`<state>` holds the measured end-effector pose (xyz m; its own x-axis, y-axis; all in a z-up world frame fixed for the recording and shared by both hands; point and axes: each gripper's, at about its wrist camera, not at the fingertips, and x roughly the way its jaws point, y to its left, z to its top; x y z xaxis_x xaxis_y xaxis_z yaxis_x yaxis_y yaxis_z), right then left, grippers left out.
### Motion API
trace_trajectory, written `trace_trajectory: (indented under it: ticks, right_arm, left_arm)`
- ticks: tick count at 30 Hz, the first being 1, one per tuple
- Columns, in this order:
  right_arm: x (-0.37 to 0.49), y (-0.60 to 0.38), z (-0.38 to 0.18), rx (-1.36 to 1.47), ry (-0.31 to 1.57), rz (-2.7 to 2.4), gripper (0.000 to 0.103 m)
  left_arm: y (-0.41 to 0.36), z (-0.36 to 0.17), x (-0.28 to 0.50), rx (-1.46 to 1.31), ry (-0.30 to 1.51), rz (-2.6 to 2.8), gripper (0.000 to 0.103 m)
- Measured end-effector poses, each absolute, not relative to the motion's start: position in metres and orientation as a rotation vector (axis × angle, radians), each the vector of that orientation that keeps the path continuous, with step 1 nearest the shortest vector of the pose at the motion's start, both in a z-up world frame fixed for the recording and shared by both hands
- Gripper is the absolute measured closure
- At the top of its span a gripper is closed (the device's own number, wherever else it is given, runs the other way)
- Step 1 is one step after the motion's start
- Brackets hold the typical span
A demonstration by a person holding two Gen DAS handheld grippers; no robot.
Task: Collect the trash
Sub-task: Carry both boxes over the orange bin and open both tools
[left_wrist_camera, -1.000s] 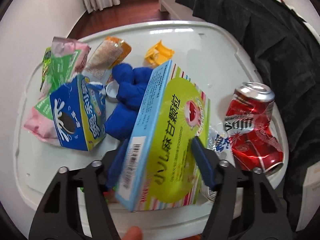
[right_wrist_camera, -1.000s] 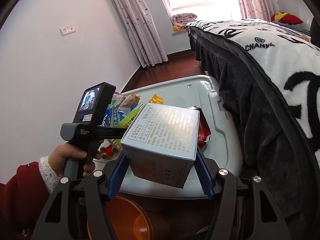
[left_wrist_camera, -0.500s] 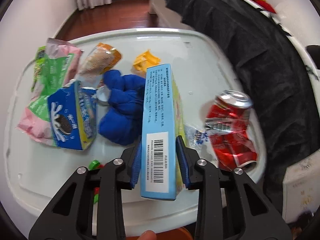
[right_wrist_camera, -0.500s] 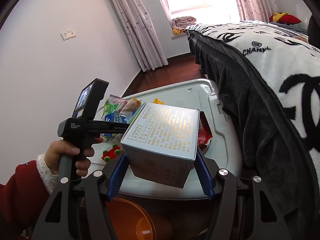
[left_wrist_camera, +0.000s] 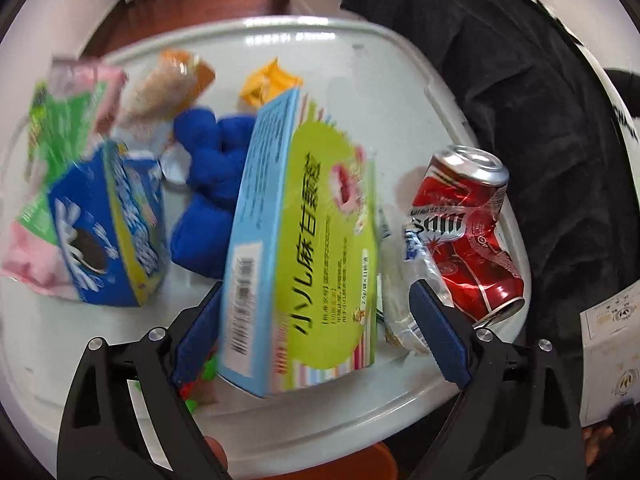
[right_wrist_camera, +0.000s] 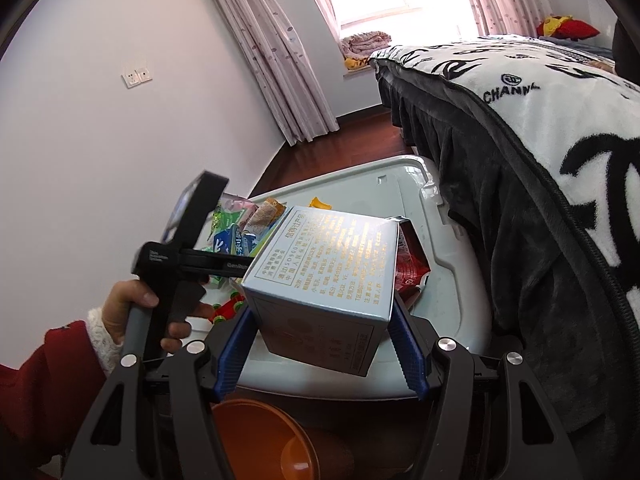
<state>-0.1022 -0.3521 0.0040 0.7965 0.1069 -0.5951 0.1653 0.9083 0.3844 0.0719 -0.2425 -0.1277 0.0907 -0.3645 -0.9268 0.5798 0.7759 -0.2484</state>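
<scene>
Left gripper (left_wrist_camera: 316,328) stands spread wide, its blue pads on either side of one green-and-blue medicine box (left_wrist_camera: 304,240); the left pad looks to touch the barcode side while the right pad stands apart from it, so no grip is on it. That box is tilted, long axis running from the near edge of the white desk (left_wrist_camera: 380,80) toward the far edge, its green face turned to the right. Right gripper (right_wrist_camera: 324,344) is clamped on one silver-blue carton (right_wrist_camera: 324,276) (gold print on top), held level above the desk's near edge, over one orange bin (right_wrist_camera: 272,440) whose lower part is cut off. On the desk lie one crushed red can (left_wrist_camera: 468,240) by the right edge, its top pointing to the far edge, one blue cookie box (left_wrist_camera: 108,232) toward the left edge, one blue cloth lump (left_wrist_camera: 212,184) between the boxes, one yellow wrapper (left_wrist_camera: 268,84) farther back, and one clear wrapper (left_wrist_camera: 404,280) just beside the can. Motion blur smears the pink and green snack bags (left_wrist_camera: 68,120) at the left edge, so their count is unclear. Some red and green small thing (left_wrist_camera: 196,384) under the medicine box is mostly hidden.
</scene>
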Motion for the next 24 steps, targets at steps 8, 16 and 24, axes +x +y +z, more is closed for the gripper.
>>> trace_trajectory:
  ticks: [8,16,24]
  right_arm:
    - [-0.101,-0.357,0.000,0.468,0.649,-0.025,0.040]
    - [-0.101,-0.357,-0.001,0.476,0.650,-0.014,0.040]
    - [-0.100,-0.355,0.001,0.484,0.640,-0.001,0.040]
  left_arm:
    - [-0.231,-0.151,0.085,-0.052,1.400,-0.756,0.046]
    - [-0.236,-0.144,0.081,-0.139,1.415,-0.880,0.075]
    - [-0.225,-0.118,0.073,-0.115,1.350,-0.889,0.075]
